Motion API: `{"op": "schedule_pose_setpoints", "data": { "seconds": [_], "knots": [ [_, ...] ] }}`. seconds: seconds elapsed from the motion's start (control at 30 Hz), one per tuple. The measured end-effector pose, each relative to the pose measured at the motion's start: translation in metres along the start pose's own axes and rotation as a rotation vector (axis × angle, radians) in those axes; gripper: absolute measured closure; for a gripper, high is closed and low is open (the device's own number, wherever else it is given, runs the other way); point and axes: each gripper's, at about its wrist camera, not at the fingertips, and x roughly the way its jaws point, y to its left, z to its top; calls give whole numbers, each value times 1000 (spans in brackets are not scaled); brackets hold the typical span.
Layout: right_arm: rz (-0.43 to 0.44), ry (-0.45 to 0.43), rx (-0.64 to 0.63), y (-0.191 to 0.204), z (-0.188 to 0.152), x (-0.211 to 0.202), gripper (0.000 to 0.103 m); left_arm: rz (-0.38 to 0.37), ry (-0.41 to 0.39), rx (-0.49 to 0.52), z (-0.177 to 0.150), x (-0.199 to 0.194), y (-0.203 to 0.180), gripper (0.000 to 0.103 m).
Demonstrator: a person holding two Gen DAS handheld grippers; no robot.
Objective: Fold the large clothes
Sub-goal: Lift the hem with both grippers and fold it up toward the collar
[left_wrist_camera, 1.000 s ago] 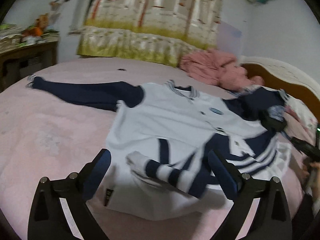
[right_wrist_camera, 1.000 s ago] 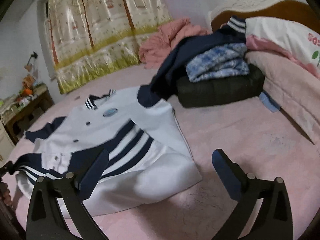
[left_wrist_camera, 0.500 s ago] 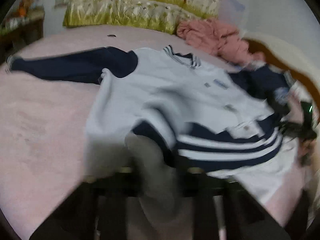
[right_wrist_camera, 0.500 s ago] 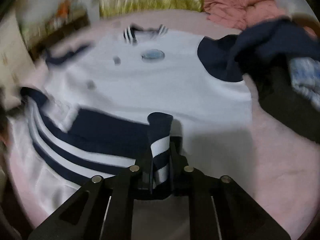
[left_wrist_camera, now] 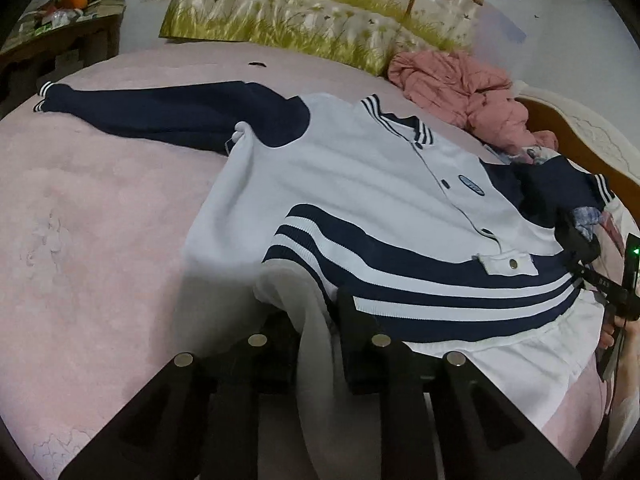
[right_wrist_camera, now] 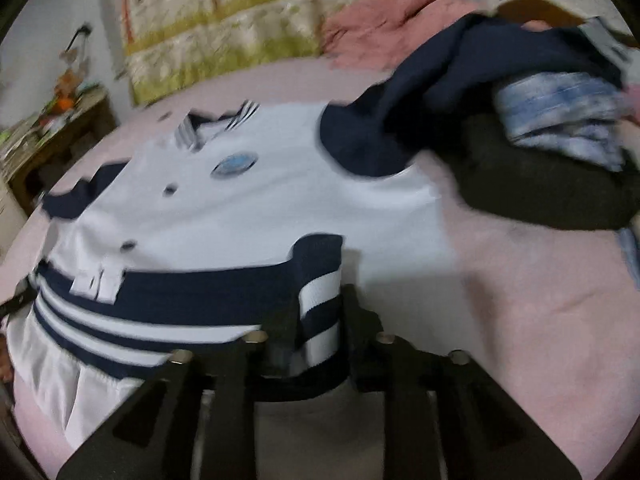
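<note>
A white jacket (left_wrist_camera: pixel 360 184) with navy sleeves and a navy-striped hem lies front up on the pink bed (left_wrist_camera: pixel 88 216). One navy sleeve (left_wrist_camera: pixel 160 114) stretches out to the far left. My left gripper (left_wrist_camera: pixel 316 320) is shut on the hem's left corner, with white fabric bunched between its fingers. My right gripper (right_wrist_camera: pixel 320 320) is shut on the hem's right corner of the jacket (right_wrist_camera: pixel 240 208), a striped fold standing between its fingers. The hem band is lifted and turned up over the jacket's lower body. The other navy sleeve (right_wrist_camera: pixel 420 112) drapes onto a pile.
A pink crumpled garment (left_wrist_camera: pixel 460 92) lies at the bed's far side. A dark cushion (right_wrist_camera: pixel 552 184) with a blue patterned cloth (right_wrist_camera: pixel 560 112) sits at right, beside the wooden headboard (left_wrist_camera: pixel 560 120). A cluttered side table (left_wrist_camera: pixel 56 36) stands at far left. The right gripper shows in the left wrist view (left_wrist_camera: pixel 600 280).
Both grippers were open above the jacket a second ago. They closed on the two hem corners and lifted the striped hem up over the jacket's lower body.
</note>
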Motion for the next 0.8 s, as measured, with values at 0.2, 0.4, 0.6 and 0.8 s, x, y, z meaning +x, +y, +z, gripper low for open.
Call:
{"op": "schedule_pose_setpoints", "data": {
  "seconds": [0.2,0.4,0.6,0.8],
  "knots": [
    [-19,-105,86,-23,-25,-54,42,103,-119,3,-7,-34,-4,16],
    [-97,-151,197,-32,-50,-91,23,101,-74,-115,-28,-61,12,11],
    [9,-13,348,-49,-71,-67,48,73,76,-129,-36,-46,12,81],
    [3,-117,357,-37,-72,-92,98,123,-100,-92,-34,-88,-7,92]
  ]
}}
